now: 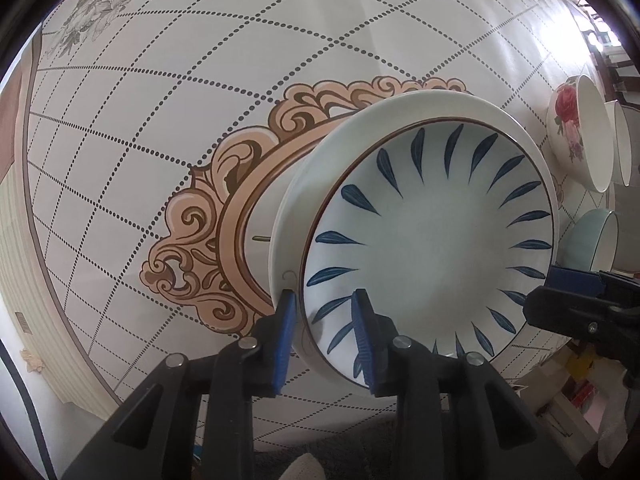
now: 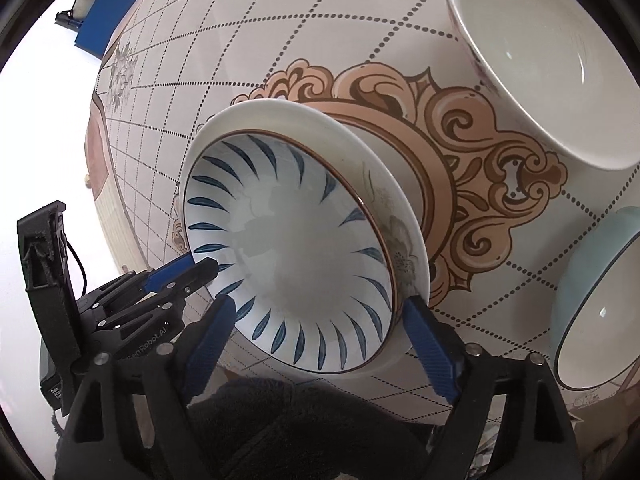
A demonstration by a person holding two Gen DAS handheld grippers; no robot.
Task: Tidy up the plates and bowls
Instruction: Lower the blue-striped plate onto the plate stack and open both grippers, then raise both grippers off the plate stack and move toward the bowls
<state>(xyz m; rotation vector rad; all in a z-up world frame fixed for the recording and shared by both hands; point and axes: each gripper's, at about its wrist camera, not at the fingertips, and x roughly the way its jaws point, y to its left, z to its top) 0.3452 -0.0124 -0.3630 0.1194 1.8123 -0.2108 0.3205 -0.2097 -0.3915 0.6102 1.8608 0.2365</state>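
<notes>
A plate with blue leaf strokes (image 1: 432, 232) lies nested on a white plate (image 1: 304, 184) on the patterned tablecloth (image 1: 160, 120). My left gripper (image 1: 324, 308) straddles the stack's near rim. One pad is at the white plate's outer edge, the other over the blue plate's inside, and I see no firm squeeze. In the right wrist view the blue-leaf plate (image 2: 304, 248) rests in the white plate (image 2: 304, 116), which has a grey flower print. My right gripper (image 2: 320, 340) stands wide open around their near edge, with neither pad touching. The left gripper (image 2: 196, 268) shows at the rim's left side.
A rose-printed bowl (image 1: 568, 128) and a pale blue bowl (image 1: 592, 236) stand to the right of the plates. The right wrist view shows a big white bowl (image 2: 540, 60) and the pale blue bowl (image 2: 592, 300). The table's edge runs along the left, with white floor beyond.
</notes>
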